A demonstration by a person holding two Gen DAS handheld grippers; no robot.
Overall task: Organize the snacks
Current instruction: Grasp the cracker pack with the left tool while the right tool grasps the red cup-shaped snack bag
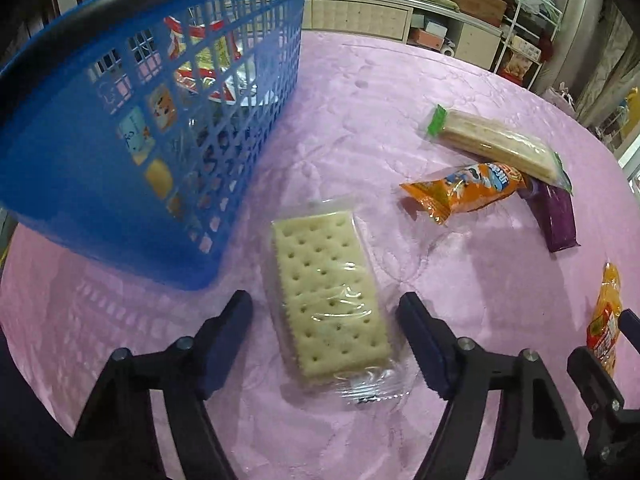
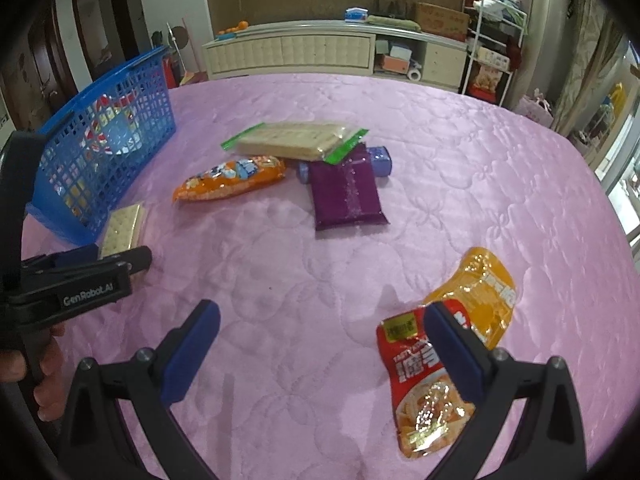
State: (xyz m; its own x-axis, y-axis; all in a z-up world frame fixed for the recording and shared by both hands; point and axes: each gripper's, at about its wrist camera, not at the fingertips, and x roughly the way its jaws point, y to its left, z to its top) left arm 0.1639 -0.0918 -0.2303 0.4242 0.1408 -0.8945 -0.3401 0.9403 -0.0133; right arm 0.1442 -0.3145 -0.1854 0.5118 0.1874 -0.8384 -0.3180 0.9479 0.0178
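A blue mesh basket (image 1: 100, 168) (image 2: 132, 80) with several snack packs inside stands at the left of the pink table. My left gripper (image 1: 325, 312) is open, its fingers on either side of a clear-wrapped cracker pack (image 1: 328, 300) (image 2: 120, 230) lying flat on the cloth. My right gripper (image 2: 322, 320) is open and empty, its right finger over a red and orange pouch (image 2: 472, 292) (image 1: 606, 320). An orange snack bag (image 1: 464, 192) (image 2: 232, 178), a long cracker sleeve (image 1: 496, 144) (image 2: 292, 140) and a purple pack (image 1: 558, 216) (image 2: 346, 196) lie further out.
The table wears a quilted pink cloth (image 2: 480, 168). A small purple tube (image 2: 380, 158) lies under the purple pack. A white cabinet (image 2: 320, 52) and a shelf rack (image 2: 492, 52) stand beyond the far edge. The left gripper's body (image 2: 80, 280) shows at the right wrist view's left.
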